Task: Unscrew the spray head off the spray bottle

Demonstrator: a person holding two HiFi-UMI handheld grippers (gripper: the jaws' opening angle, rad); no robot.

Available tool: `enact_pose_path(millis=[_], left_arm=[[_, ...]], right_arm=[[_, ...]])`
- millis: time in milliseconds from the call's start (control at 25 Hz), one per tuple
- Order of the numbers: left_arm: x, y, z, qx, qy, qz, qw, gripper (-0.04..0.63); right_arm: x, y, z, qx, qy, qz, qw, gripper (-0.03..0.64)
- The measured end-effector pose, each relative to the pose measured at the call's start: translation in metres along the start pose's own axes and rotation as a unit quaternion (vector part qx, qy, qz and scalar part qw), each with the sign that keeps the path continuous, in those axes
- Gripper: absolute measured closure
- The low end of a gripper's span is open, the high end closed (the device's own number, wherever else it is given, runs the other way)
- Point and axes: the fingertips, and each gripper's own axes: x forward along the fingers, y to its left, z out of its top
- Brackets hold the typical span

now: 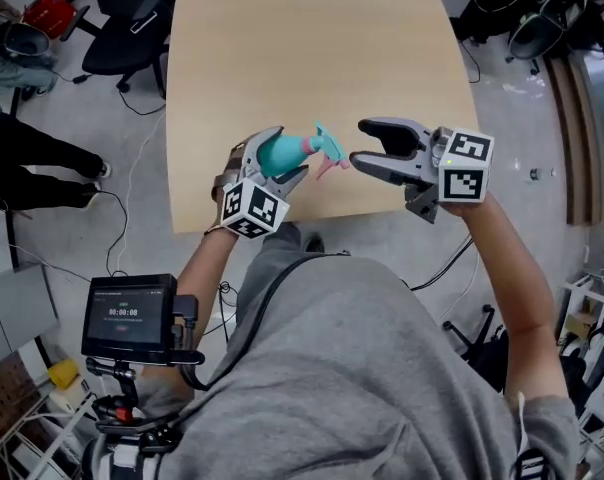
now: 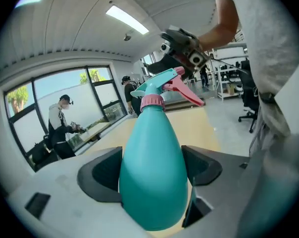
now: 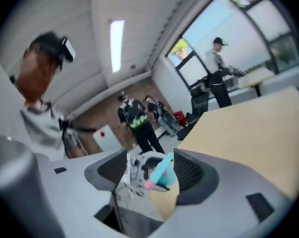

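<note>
A teal spray bottle (image 1: 280, 153) with a pink collar and pink trigger lies roughly level above the table's near edge. My left gripper (image 1: 287, 160) is shut on its body, and in the left gripper view both pads press the sides of the bottle (image 2: 152, 172). The teal spray head (image 1: 327, 146) points right toward my right gripper (image 1: 362, 144). That gripper's jaws stand apart just short of the head and touch nothing. In the right gripper view, the spray head (image 3: 162, 171) shows beyond the gap of the right gripper (image 3: 149, 170), clear of both pads.
The light wooden table (image 1: 302, 58) stretches away from me, and both grippers hover over its near edge. Office chairs (image 1: 132, 28) stand at the far left. Several people stand by the windows (image 2: 60, 118). A small screen device (image 1: 132, 318) hangs at my waist.
</note>
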Motion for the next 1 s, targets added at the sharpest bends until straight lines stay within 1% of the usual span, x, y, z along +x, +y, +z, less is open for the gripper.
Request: enact_pose_path(millis=[40,80,120,160,200,280,360,400,440,520,560,600,640,680,720,760,800,840,920,960,1000], left_arm=[[0.0,0.001,0.0,0.019,0.005,0.012,0.9997,0.224],[0.0,0.001,0.002,0.036,0.007,0.021,0.9991,0.224],[0.0,-0.001,0.004,0.051,0.008,0.029,0.9983,0.224],[0.0,-0.002,0.007,0.063,0.008,0.036,0.9973,0.224],[0.001,-0.004,0.01,0.073,0.007,0.042,0.9964,0.224],[0.003,-0.006,0.018,0.088,0.006,0.05,0.9948,0.224],[0.004,-0.01,0.025,0.103,0.005,0.052,0.9933,0.224],[0.005,-0.012,0.027,0.11,0.005,0.05,0.9926,0.224],[0.005,-0.013,0.027,0.114,0.004,0.047,0.9923,0.224],[0.005,-0.014,0.025,0.11,-0.002,0.038,0.9932,0.224],[0.004,-0.015,0.023,0.103,-0.006,0.033,0.9941,0.224],[0.003,-0.017,0.022,0.094,-0.011,0.027,0.9951,0.224],[0.003,-0.019,0.022,0.084,-0.018,0.021,0.9961,0.224],[0.003,-0.023,0.022,0.074,-0.026,0.015,0.9968,0.224],[0.004,-0.027,0.022,0.064,-0.036,0.007,0.9973,0.224],[0.005,-0.03,0.021,0.053,-0.049,-0.002,0.9974,0.224],[0.008,-0.032,0.018,0.043,-0.062,-0.015,0.997,0.224],[0.012,-0.031,0.011,0.032,-0.076,-0.03,0.9962,0.224],[0.026,-0.022,-0.01,0.007,-0.097,-0.063,0.9933,0.224],[0.032,-0.016,-0.019,-0.004,-0.103,-0.077,0.9917,0.224],[0.036,-0.013,-0.025,-0.013,-0.105,-0.086,0.9906,0.224]], right_arm=[[-0.002,-0.004,0.011,0.05,-0.04,-0.001,0.998,0.339],[-0.001,-0.007,0.015,0.071,-0.055,-0.008,0.996,0.339],[0.005,-0.01,0.011,0.069,-0.044,-0.021,0.996,0.339],[0.014,-0.013,0.001,0.05,-0.014,-0.038,0.998,0.339],[0.024,-0.015,-0.013,0.025,0.027,-0.057,0.998,0.339],[0.039,-0.021,-0.038,-0.021,0.102,-0.093,0.99,0.339],[0.049,-0.024,-0.053,-0.051,0.147,-0.116,0.981,0.341],[0.052,-0.023,-0.056,-0.062,0.162,-0.118,0.978,0.358],[0.055,-0.021,-0.059,-0.073,0.175,-0.117,0.975,0.483],[0.06,-0.016,-0.059,-0.109,0.199,-0.115,0.967,0.483],[0.062,-0.013,-0.059,-0.141,0.213,-0.114,0.96,0.483],[0.064,-0.01,-0.06,-0.181,0.229,-0.11,0.95,0.483],[0.065,-0.005,-0.062,-0.226,0.247,-0.105,0.936,0.483],[0.066,-0.002,-0.065,-0.273,0.268,-0.099,0.919,0.483],[0.066,0.001,-0.069,-0.322,0.289,-0.091,0.897,0.483],[0.066,0.002,-0.073,-0.369,0.312,-0.081,0.872,0.483],[0.069,0.001,-0.077,-0.416,0.334,-0.065,0.843,0.483],[0.073,-0.003,-0.08,-0.464,0.355,-0.044,0.81,0.483],[0.083,-0.019,-0.085,-0.548,0.389,0.008,0.741,0.483],[0.085,-0.028,-0.085,-0.578,0.4,0.031,0.71,0.483],[0.085,-0.035,-0.084,-0.599,0.409,0.046,0.687,0.483]])
